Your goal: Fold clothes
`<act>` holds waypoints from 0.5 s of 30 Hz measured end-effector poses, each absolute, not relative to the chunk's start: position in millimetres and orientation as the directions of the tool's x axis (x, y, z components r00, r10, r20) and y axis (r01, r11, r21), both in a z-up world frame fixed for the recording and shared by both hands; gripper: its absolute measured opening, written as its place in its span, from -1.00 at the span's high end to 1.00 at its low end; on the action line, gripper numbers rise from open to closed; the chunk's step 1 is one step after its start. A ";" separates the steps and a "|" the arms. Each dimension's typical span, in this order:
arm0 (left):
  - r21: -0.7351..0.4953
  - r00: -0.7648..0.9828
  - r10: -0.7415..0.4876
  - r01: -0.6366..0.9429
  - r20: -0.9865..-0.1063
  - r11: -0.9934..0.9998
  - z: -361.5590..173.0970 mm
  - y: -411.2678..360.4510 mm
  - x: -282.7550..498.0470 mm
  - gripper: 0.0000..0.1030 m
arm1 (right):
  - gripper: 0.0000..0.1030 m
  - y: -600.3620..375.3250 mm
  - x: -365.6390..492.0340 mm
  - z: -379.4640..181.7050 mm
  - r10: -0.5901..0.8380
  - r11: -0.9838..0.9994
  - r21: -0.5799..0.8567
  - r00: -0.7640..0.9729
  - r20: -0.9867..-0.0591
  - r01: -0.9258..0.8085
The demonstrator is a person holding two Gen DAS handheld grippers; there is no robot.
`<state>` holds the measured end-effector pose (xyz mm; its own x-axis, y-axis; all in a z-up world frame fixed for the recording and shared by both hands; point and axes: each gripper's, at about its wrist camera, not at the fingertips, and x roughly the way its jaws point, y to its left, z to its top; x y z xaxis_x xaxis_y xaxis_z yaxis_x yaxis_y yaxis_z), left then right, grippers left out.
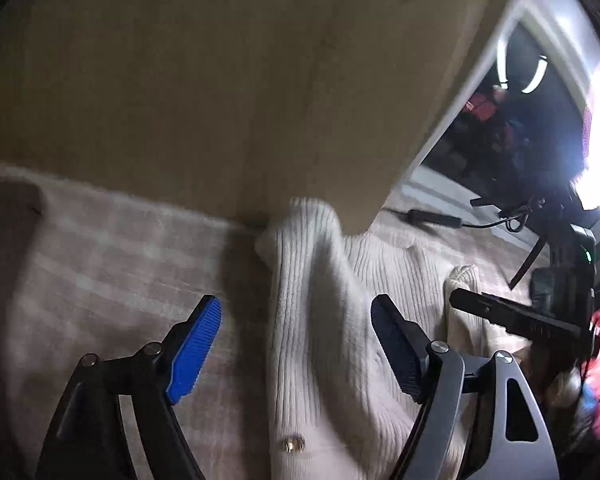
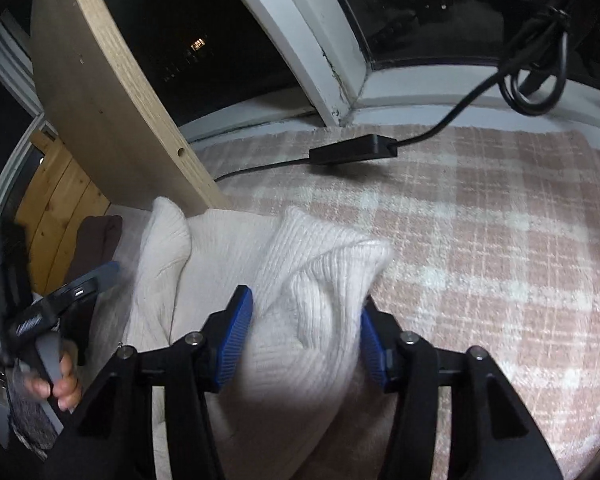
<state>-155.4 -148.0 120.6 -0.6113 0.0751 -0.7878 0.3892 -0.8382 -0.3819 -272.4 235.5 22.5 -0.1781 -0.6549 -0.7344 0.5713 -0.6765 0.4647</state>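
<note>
A cream ribbed knit sweater (image 1: 312, 320) lies on a pink plaid rug (image 1: 100, 260), with a gold button (image 1: 293, 444) near the bottom edge. My left gripper (image 1: 296, 312) is open wide and straddles a raised sleeve fold. Its left pad (image 1: 196, 348) hangs over the rug and the right pad (image 1: 396, 348) sits beside the knit. In the right wrist view, my right gripper (image 2: 305, 304) is shut on a bunched hump of the sweater (image 2: 312, 280), and the fabric fills the gap between both blue pads. A hand (image 2: 64, 390) holds the left tool at the left edge.
A light wooden furniture panel (image 2: 112, 112) stands right behind the sweater, touching its far edge. A black power adapter (image 2: 352, 150) with its cable lies on the rug (image 2: 480, 240) by a white window frame (image 2: 300, 40). A dark brown cloth (image 2: 100, 236) sits at the left.
</note>
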 end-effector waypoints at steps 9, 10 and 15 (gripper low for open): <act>-0.264 -0.662 0.023 0.267 -0.749 -0.927 143.8 -111.9 -148.8 0.66 | 0.75 276.5 -249.7 68.5 -0.644 -0.716 0.371 -0.354 -0.678 0.591; -0.232 -0.649 -0.003 0.276 -0.761 -0.933 140.1 -112.7 -150.5 0.57 | 0.75 274.9 -249.3 69.4 -0.632 -0.720 0.347 -0.362 -0.685 0.602; -0.222 -0.555 -0.023 0.369 -0.831 -0.902 118.6 -136.8 -153.7 -0.03 | 0.65 249.5 -259.6 42.8 -0.560 -0.733 0.281 -0.314 -0.766 0.620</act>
<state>-153.7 -136.8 118.6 -0.5554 -0.0229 -0.8313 0.3695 -0.9023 -0.2221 -259.6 249.5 42.8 -0.3144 -0.5601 -0.7664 0.6198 -0.7327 0.2811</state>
